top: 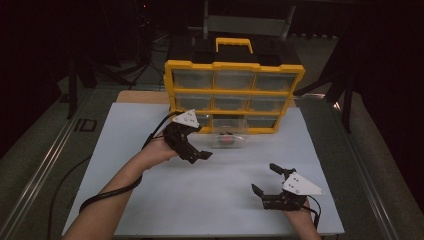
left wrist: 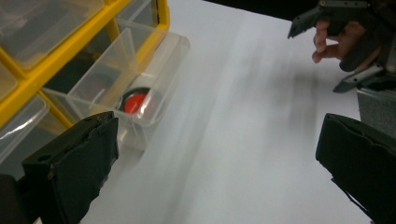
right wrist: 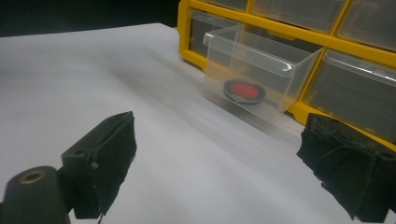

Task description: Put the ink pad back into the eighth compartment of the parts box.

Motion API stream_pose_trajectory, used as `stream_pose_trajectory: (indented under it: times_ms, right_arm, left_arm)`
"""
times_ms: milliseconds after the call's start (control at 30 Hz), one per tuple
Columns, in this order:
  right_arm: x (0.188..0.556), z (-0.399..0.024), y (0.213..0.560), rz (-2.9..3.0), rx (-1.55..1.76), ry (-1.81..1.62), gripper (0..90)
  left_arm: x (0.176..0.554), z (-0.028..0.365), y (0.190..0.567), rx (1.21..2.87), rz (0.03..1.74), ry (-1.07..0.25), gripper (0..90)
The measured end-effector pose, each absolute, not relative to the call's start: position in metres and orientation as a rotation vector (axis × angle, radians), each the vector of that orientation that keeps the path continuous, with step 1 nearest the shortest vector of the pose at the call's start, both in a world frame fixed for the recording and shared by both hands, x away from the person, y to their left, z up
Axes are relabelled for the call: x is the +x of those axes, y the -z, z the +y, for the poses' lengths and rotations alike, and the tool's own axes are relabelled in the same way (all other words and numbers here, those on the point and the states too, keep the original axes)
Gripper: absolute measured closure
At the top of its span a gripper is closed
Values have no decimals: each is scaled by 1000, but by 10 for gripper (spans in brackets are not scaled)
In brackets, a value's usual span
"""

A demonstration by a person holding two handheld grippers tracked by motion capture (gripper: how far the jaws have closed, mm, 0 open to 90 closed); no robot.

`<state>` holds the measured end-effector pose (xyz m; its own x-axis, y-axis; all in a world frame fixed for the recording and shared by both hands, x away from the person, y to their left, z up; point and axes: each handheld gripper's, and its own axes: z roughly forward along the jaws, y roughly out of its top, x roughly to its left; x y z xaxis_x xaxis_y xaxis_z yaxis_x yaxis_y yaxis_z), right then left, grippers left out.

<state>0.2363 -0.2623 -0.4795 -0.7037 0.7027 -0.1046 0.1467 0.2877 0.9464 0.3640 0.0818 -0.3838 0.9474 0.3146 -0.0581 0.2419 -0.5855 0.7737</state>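
A yellow organiser cabinet (top: 233, 66) with clear drawers stands at the back of the white sheet. Its bottom middle drawer (top: 229, 131) is pulled out, and a round black disc with a red centre (top: 228, 140) lies inside. The same drawer (left wrist: 140, 74) (right wrist: 252, 65) and disc (left wrist: 136, 102) (right wrist: 244, 90) appear in both gripper views. My left gripper (top: 200, 143) (left wrist: 217, 158) is open just left of the drawer's front, holding nothing. Open and empty too, my right gripper (top: 266, 178) (right wrist: 224, 158) hovers near the front right of the sheet, facing the drawer.
A white sheet (top: 150, 185) covers the table top, with bare room between the two grippers. The cabinet's black top and yellow handle (top: 233, 44) rise at the back. Metal rails (top: 40, 170) run along the table's sides. Surroundings are dark.
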Motion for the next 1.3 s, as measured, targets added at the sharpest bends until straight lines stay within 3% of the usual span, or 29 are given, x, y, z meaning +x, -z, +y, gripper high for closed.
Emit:
stream_pose_trajectory:
  times_ms: [700, 1300]
  right_arm:
    - [236, -264, 478, 2045, 748, -1424, 103]
    - [236, -260, 479, 2058, 735, -1412, 102]
  left_arm:
    - [321, 133, 400, 2172, 415, -129, 1]
    - [279, 191, 422, 2102, 532, -199, 1]
